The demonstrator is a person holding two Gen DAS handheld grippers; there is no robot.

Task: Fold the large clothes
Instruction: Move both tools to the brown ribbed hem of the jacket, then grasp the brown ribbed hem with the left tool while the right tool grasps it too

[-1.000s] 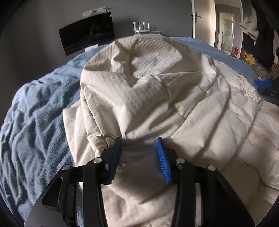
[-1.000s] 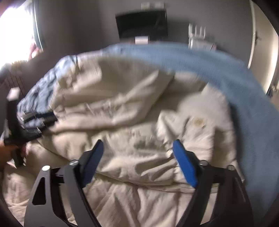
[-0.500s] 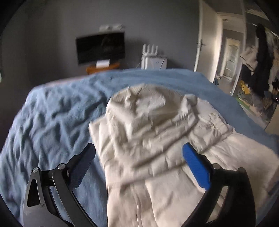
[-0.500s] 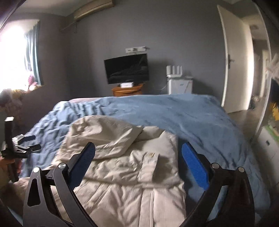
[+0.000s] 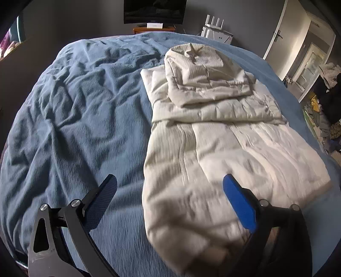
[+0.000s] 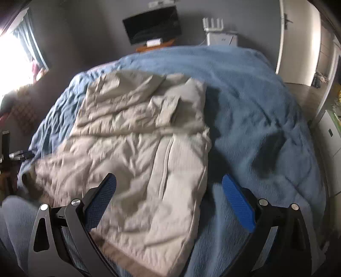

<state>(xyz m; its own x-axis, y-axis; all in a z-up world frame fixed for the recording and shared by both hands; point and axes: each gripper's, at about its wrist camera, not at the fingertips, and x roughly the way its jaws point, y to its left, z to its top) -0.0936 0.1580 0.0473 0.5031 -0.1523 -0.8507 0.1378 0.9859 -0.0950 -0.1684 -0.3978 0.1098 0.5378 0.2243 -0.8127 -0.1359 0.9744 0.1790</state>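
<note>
Cream padded coat lies on the bed, both grippers spread wide above it and empty.

Its upper part, hood included, is folded down over the body, and the zipped front runs lengthwise toward the cameras across the blue bedspread. The left gripper hangs over the coat's near left edge, jaws wide apart, nothing between the pads. The right gripper hovers over the near right edge, just as wide and also empty; in its view the left gripper shows small at the far left edge. Beyond the bed stand a dark screen against the grey wall and a white router beside it.
</note>
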